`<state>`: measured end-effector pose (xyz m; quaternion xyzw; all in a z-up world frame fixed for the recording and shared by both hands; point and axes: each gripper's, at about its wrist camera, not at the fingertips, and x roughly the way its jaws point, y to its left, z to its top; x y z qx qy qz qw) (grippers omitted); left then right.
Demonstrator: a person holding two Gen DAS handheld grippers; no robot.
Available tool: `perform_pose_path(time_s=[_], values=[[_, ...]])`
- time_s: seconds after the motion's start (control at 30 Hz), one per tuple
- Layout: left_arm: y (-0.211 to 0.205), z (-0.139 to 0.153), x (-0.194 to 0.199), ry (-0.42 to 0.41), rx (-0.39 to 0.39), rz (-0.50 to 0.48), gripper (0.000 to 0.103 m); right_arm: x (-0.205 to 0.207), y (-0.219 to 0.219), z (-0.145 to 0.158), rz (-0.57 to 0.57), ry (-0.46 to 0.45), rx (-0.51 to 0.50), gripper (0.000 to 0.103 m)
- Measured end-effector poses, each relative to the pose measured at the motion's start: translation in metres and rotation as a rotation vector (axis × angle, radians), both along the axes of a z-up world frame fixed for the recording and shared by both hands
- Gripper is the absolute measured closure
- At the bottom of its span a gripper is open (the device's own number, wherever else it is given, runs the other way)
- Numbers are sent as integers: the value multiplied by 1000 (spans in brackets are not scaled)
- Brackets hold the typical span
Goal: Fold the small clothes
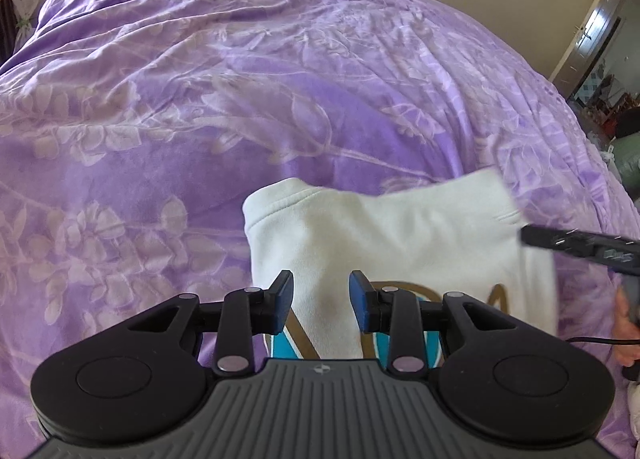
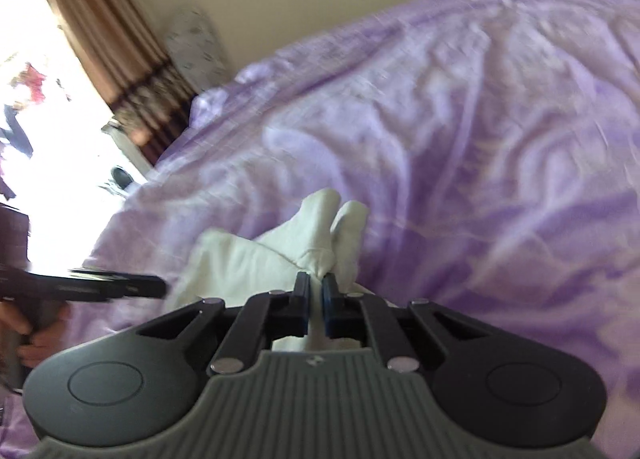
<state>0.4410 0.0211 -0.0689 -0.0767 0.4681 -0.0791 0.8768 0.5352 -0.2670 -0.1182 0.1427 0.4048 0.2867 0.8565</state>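
Note:
A small white garment (image 1: 384,243) with a teal and brown print at its near end lies on the purple bedspread (image 1: 200,119). My left gripper (image 1: 320,293) is open, its blue-padded fingers either side of a raised fold of the cloth, near edge. My right gripper (image 2: 316,287) is shut on a bunched part of the white garment (image 2: 304,235), lifting it off the bedspread (image 2: 480,139). The right gripper's fingers (image 1: 560,241) show at the garment's right edge in the left wrist view. The left gripper (image 2: 120,285) shows at left in the right wrist view.
The floral purple bedspread is wrinkled and covers the whole bed. A beige wall runs behind it. A curtain (image 2: 120,59) and bright window stand at the left in the right wrist view. A doorway (image 1: 600,59) is at far right in the left wrist view.

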Motion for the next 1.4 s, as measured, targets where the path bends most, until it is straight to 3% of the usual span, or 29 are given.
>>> perform_pose_path(time_s=[0.07, 0.17, 0.27, 0.43, 0.7, 0.8, 1.07, 1.17, 1.23, 1.33, 1.4], values=[[-3, -4, 1, 10, 0, -2, 65, 4, 6, -21, -8, 24, -51, 100], [-7, -6, 1, 18, 2, -11, 65, 2, 16, -31, 22, -11, -131, 93], [-8, -7, 2, 21, 18, -17, 65, -4, 14, -20, 18, -96, -134, 90], [-7, -9, 5, 25, 13, -1, 65, 0, 21, -22, 49, -126, -149, 90], [-3, -15, 8, 33, 12, 16, 65, 4, 30, -34, 88, -148, -182, 70], [-1, -14, 7, 31, 9, 16, 65, -6, 37, -29, 125, -212, -221, 80], [2, -11, 7, 21, 3, 25, 65, -33, 63, -23, 233, -389, -414, 76], [2, -12, 8, 26, 11, 24, 65, -24, 58, -30, 217, -340, -409, 75], [2, -14, 8, 28, 7, 25, 65, -12, 45, -35, 179, -258, -335, 77], [2, -16, 9, 27, 2, 24, 65, -3, 30, -37, 122, -178, -205, 89], [2, -16, 8, 20, -4, 27, 65, -6, 29, -32, 114, -182, -166, 97]])
